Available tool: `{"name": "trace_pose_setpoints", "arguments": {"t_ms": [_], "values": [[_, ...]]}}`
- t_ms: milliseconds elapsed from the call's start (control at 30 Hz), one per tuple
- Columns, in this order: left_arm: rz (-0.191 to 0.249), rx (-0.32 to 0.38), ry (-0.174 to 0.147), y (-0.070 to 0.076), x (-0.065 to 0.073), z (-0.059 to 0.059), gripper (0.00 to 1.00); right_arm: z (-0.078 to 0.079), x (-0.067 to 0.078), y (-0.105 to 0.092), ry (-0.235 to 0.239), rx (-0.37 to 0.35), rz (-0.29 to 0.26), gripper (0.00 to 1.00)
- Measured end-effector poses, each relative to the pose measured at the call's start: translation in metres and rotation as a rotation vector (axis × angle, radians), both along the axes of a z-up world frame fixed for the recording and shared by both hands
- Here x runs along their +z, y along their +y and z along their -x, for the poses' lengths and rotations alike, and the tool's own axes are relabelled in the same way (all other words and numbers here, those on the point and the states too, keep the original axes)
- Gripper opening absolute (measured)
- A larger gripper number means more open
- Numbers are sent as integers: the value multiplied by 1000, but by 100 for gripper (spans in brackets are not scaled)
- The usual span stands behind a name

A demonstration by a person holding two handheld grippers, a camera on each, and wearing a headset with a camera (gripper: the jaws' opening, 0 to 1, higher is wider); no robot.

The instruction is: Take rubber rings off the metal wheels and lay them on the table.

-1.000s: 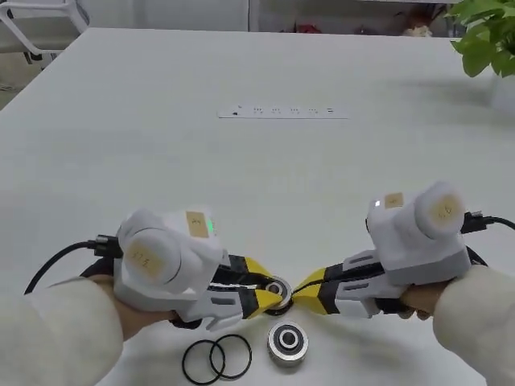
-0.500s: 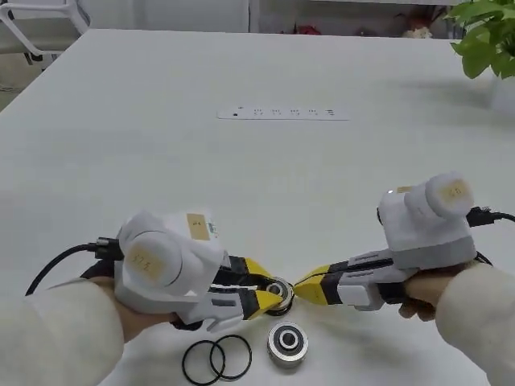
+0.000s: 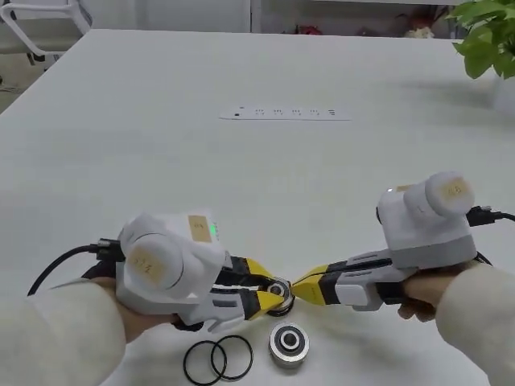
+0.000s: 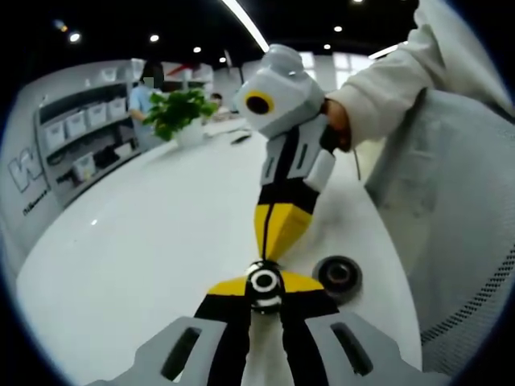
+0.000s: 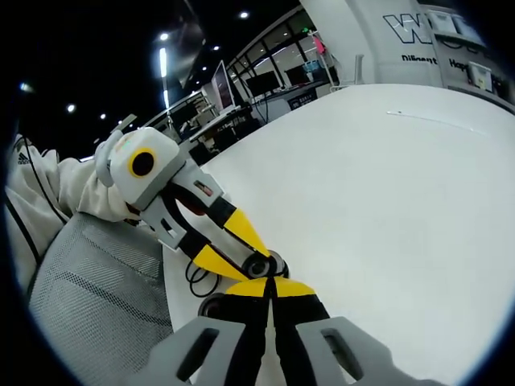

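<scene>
An office: desk monitors (image 5: 221, 83), storage-bin shelves (image 4: 78, 133), potted plant (image 3: 485, 36).

Far worktop (image 3: 161, 121) lies open, bar a flat strip (image 3: 284, 113); near edge, a loose wheel (image 3: 287, 342) and two rings (image 3: 217, 358), seemingly overlapping.

Bright, even overhead light; soft shadows; fisheye edges warped, dark.

Right gripper rolled in the hand and lifted at the back.

Over the last second the right gripper (image 3: 298, 284) has turned about its own length beside the metal wheel (image 3: 278, 290). Its white body sat lower and nearer the middle of the head view and now stands higher and further right. Its black and yellow jaws, broad before, now show as a slimmer wedge. Most of this turn came in the first half second.
</scene>
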State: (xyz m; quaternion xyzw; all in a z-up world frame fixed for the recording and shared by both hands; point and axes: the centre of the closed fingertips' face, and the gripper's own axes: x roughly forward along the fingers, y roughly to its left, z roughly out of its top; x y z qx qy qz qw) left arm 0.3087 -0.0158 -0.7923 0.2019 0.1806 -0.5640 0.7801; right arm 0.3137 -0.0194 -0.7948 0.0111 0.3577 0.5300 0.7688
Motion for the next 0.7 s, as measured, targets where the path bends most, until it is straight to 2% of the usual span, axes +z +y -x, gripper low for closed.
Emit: {"name": "trace_pose_setpoints", "arguments": {"t_ms": [533, 567, 600, 700], "values": [[-1, 3, -3, 0, 0, 0, 14, 2, 6, 7, -15, 25, -18, 0], [-1, 3, -4, 0, 0, 0, 14, 3, 8, 8, -16, 31, -26, 0], [-1, 4, -4, 0, 0, 0, 14, 4, 15, 14, -9, 33, -72, 0], [-1, 5, -6, 0, 0, -1, 14, -3, 17, 11, -25, 11, -57, 0]]}}
